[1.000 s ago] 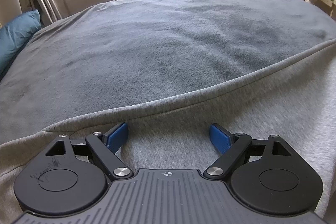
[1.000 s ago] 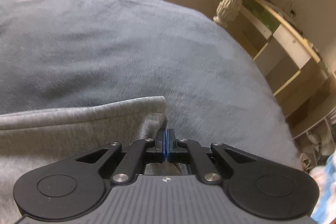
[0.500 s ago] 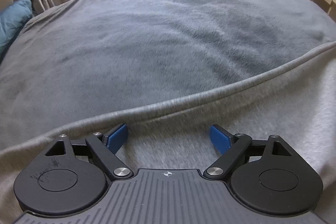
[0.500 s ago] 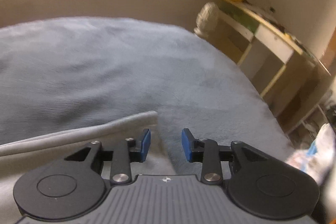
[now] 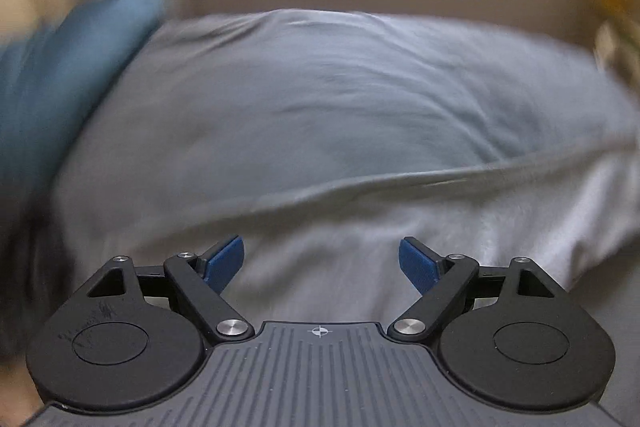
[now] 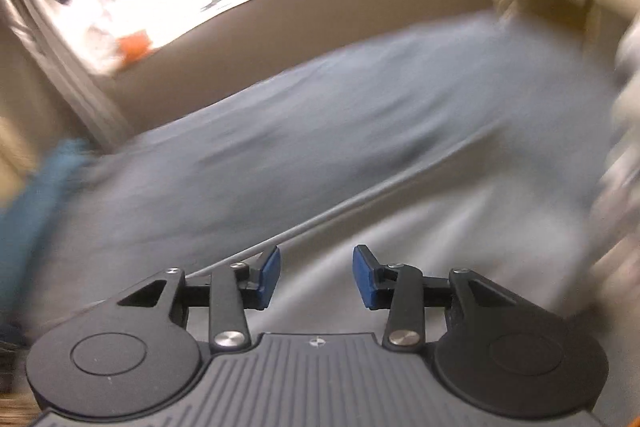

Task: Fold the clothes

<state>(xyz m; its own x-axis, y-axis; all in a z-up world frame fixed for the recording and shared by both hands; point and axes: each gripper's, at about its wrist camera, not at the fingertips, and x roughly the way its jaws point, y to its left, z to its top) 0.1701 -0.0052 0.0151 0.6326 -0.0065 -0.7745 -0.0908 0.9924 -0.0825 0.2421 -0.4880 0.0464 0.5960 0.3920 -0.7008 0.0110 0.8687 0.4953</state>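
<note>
The right gripper [image 6: 316, 275], clamped on the garment's [image 6: 420, 247] corner a second ago, is opening, nothing between its pads. The left gripper [image 5: 321, 263] gapes empty. Garment lies below both on the bed [image 5: 320, 99], edge running toward two o'clock: this fold looks laid.

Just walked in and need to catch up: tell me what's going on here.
A person is folding clothes on a bed covered by a blue-grey blanket. A light grey garment lies spread on it. The left hand-held gripper is wide open above the garment, gripping nothing. The right hand-held gripper is opening, with nothing pinched between its pads. Both views are motion-blurred. A teal pillow sits at the bed's edge.
</note>
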